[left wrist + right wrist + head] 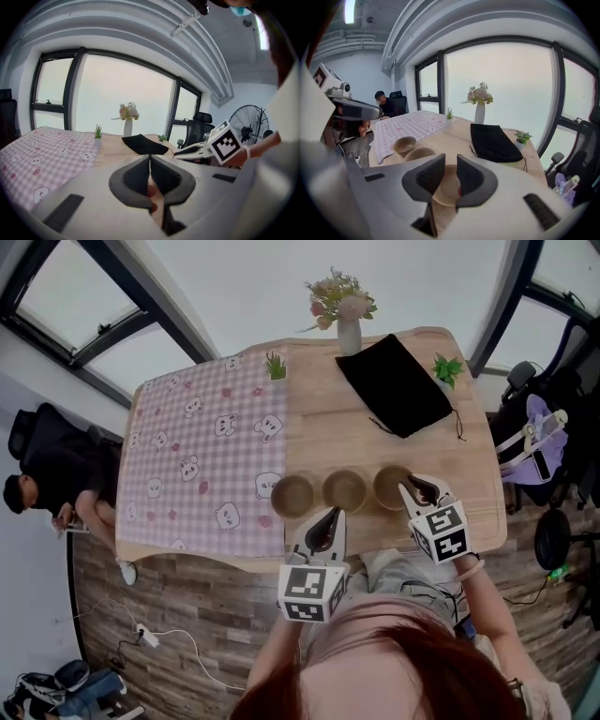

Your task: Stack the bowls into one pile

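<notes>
Nearest the head camera, the left gripper (328, 517) hovers at the desk's (328, 432) front edge, just before the gap between the left bowl (293, 494) and the middle bowl (345, 490). Its fingers (138, 174) are pressed together with nothing between them. Three tan bowls stand upright and unstacked in a close row near that edge, the left one at the border of a pink checked cloth (202, 456). Right gripper (413, 487) hangs over the right bowl (390, 486), fingers (472, 176) slightly spread, the bowl's rim showing through the gap, untouched.
</notes>
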